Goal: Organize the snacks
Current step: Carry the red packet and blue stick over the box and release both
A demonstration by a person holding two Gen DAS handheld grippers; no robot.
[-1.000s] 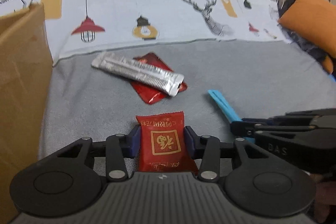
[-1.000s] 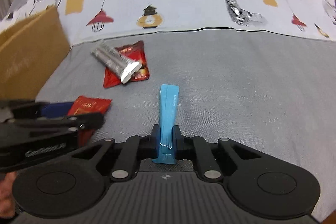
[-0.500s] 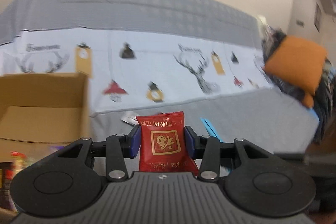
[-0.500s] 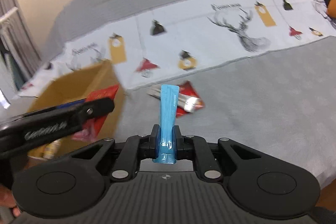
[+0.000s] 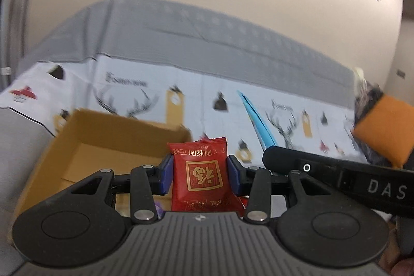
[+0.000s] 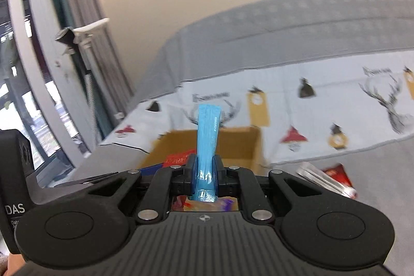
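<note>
Both grippers ride close together over the cardboard box (image 5: 108,144), and crowding is the main risk. The left gripper (image 5: 198,173) has its fingers clenched on the red snack packet (image 5: 200,175), which stands upright over the box's near edge. The right gripper (image 6: 204,172) pinches the blue stick sachet (image 6: 208,136) only near its lower end, at 12 o'clock before the lens. Releasing both at once could knock 1 against the other, or drop the packet outside the near wall (the box opening is partly hidden). A silver pouch (image 6: 318,179) and red wrapper (image 6: 339,172) wait on the bed at 3 o'clock.
</note>
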